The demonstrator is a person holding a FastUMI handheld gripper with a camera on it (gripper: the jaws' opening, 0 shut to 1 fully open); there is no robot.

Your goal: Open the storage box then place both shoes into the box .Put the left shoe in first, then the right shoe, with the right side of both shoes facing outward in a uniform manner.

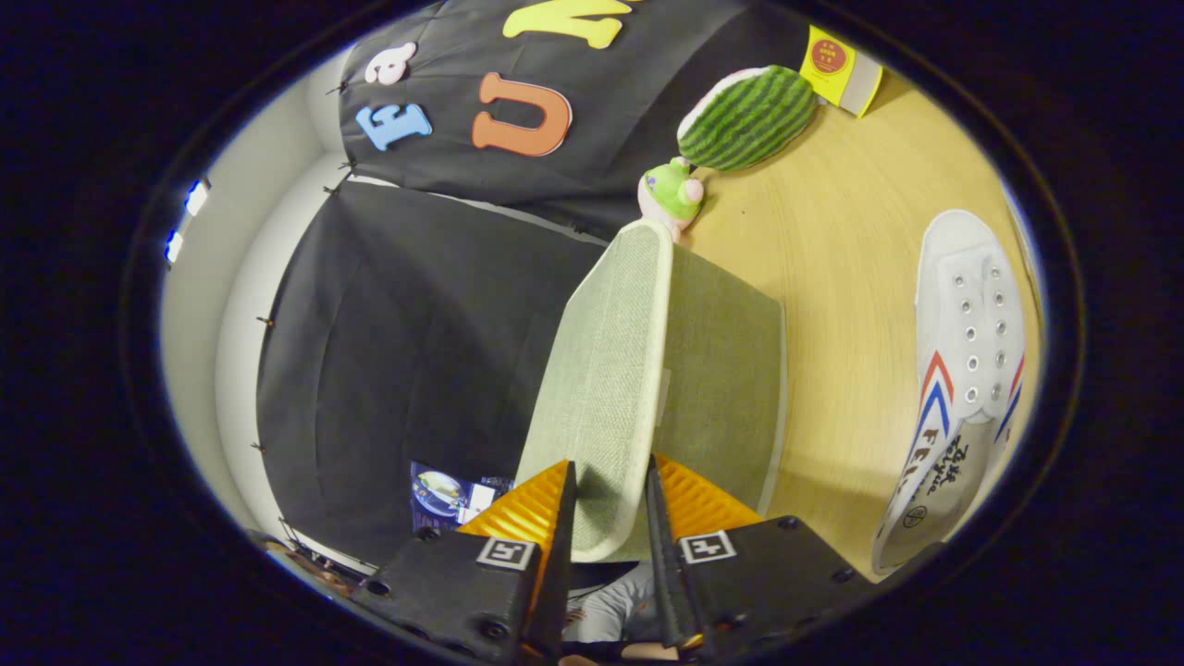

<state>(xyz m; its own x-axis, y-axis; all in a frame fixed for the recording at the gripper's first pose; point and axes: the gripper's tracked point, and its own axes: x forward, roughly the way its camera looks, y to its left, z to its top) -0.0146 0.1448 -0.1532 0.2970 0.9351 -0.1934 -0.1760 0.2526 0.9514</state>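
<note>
The view is rolled sideways, so the wooden table (851, 231) stands like a wall beyond the box. My gripper (607, 462) is shut on the front edge of the storage box's lid (606, 370), a pale green fabric flap that runs straight ahead from between my fingers. The lid is lifted off the green fabric box (726, 370), which sits just beside it on the table. A white canvas shoe (967, 370) with red and blue stripes lies on the table past the box, its eyelets facing me. The box's inside is hidden from here.
A watermelon-patterned plush (747, 117) and a small green and pink toy (673, 194) lie on the table beyond the box's far end. A yellow card (837, 67) stands behind them. A person's grey sleeve (622, 597) shows under my fingers.
</note>
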